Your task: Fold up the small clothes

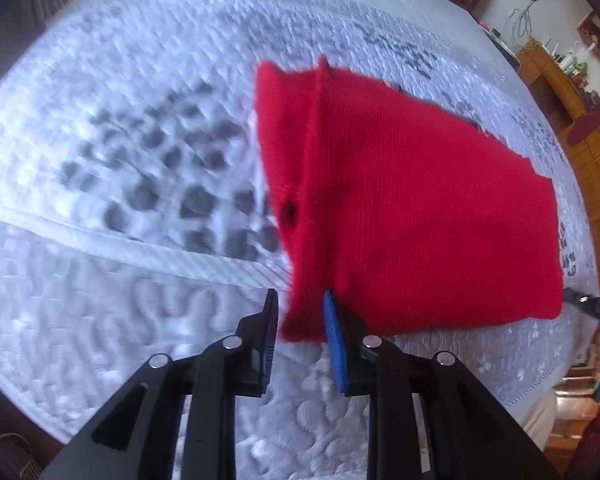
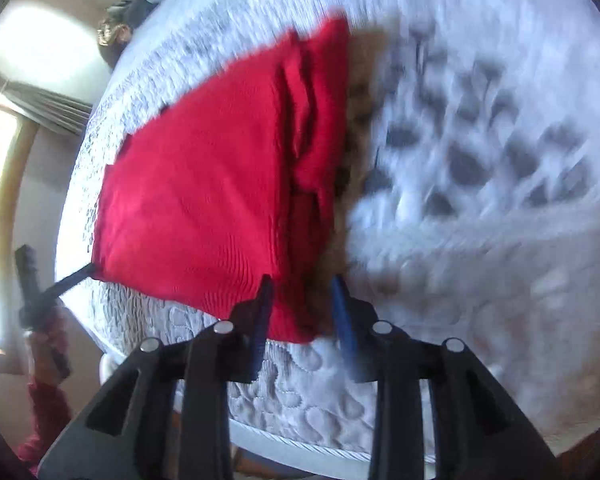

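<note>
Left wrist view: we see our left gripper (image 1: 301,322) spread around the red garment (image 1: 412,216) corner on the quilted bedspread (image 1: 140,160). Our right gripper (image 2: 300,304) is likewise spread at its corner, a wooden cabinet (image 1: 556,92) beyond.

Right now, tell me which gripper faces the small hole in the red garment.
The left gripper: the small dark hole in the red garment lies just ahead of its fingers; the right wrist view shows none.

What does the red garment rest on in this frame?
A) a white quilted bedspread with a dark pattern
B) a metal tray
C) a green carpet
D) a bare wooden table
A: the red garment lies spread over a white quilted bedspread with dark grey patterning, and both the left gripper and the right gripper have open jaws at its near corners.
</note>
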`<state>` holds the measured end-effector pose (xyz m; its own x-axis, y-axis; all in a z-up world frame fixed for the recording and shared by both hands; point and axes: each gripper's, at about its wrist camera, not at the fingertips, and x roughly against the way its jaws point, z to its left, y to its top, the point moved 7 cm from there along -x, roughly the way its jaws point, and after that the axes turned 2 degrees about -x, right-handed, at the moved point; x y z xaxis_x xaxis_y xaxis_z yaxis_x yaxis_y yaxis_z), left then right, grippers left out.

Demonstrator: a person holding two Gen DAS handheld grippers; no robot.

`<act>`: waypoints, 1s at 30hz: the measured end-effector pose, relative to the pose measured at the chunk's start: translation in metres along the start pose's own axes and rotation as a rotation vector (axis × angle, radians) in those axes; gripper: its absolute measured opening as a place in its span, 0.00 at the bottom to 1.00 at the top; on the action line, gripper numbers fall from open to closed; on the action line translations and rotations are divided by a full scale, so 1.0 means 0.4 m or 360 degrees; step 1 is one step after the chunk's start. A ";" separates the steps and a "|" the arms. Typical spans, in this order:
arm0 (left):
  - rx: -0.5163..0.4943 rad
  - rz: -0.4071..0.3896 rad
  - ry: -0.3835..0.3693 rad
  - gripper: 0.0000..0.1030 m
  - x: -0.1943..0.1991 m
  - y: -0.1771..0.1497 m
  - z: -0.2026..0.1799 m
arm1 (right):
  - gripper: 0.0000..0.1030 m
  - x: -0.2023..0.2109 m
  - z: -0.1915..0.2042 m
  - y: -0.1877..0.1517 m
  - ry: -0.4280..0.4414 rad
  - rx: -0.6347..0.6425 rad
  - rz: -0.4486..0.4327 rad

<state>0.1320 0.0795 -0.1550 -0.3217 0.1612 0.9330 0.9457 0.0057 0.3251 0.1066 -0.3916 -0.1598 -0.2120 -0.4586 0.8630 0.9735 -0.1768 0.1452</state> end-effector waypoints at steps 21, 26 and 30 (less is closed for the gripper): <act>-0.0161 0.0068 -0.0041 0.34 -0.215 0.271 -0.152 | 0.05 -0.180 0.025 0.393 -0.0060 -0.0052 0.0086; -0.0118 0.0054 -0.0096 0.34 -0.217 0.264 -0.137 | 0.02 -0.207 -0.013 0.382 -0.0162 -0.0104 0.0099; -0.0051 0.0066 -0.0094 0.33 -0.206 0.262 -0.133 | 0.14 -0.186 0.004 0.379 -0.0165 -0.0091 0.0067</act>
<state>0.2553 0.0143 -0.1896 -0.2781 0.2186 0.9353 0.9558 -0.0334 0.2920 0.2700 -0.3829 -0.2012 -0.1582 -0.3746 0.9136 0.9742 -0.2101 0.0825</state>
